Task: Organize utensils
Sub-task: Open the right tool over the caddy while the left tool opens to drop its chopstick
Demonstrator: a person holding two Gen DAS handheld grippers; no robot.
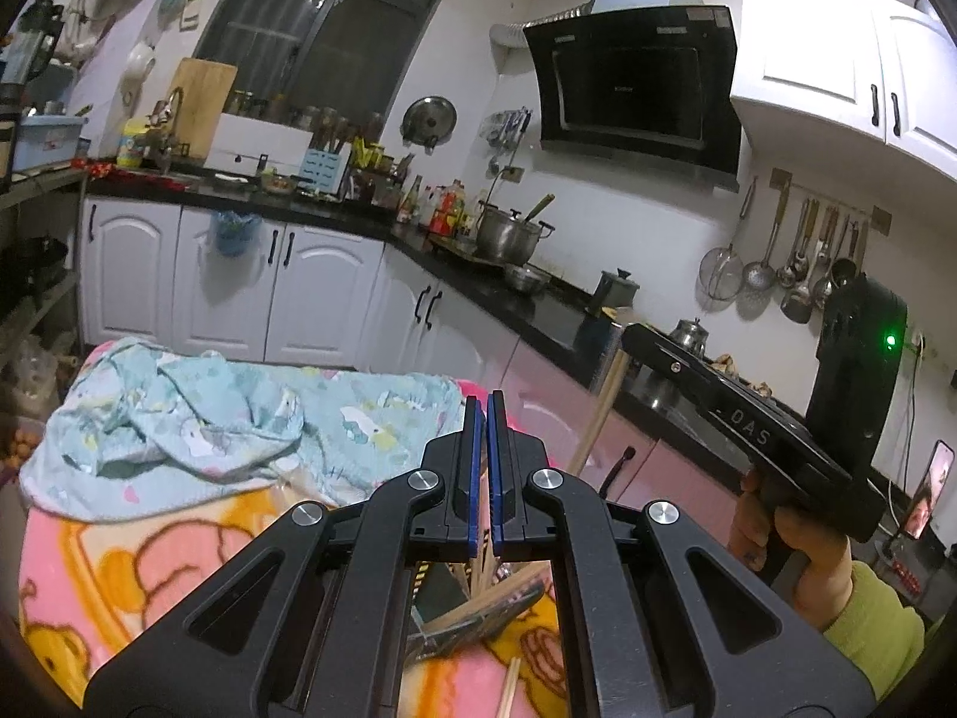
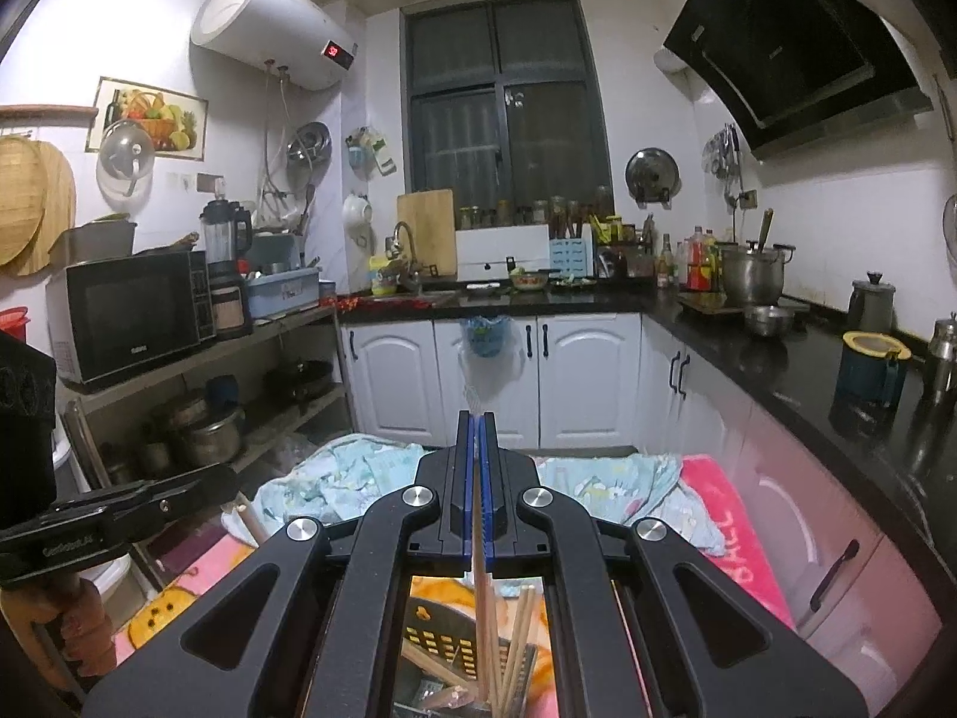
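My right gripper [image 2: 477,419] is shut on a wooden chopstick [image 2: 480,586] that hangs down between its blue pads into a dark perforated utensil holder [image 2: 433,634] holding several chopsticks. In the left wrist view the right gripper [image 1: 634,335] shows from the side with the chopstick [image 1: 598,413] below its tip. My left gripper [image 1: 483,404] has its blue pads close together with nothing seen between them. Below it lie chopsticks [image 1: 478,601] and the holder on a pink cartoon blanket [image 1: 149,568]. A loose chopstick [image 1: 511,688] lies on the blanket.
A crumpled light-blue cloth [image 1: 227,419] lies on the blanket ahead. A black kitchen counter [image 2: 777,359] with pots runs along the right, white cabinets [image 2: 568,377] ahead. A shelf with a microwave [image 2: 137,311] stands left. Ladles hang on a wall rail [image 1: 801,251].
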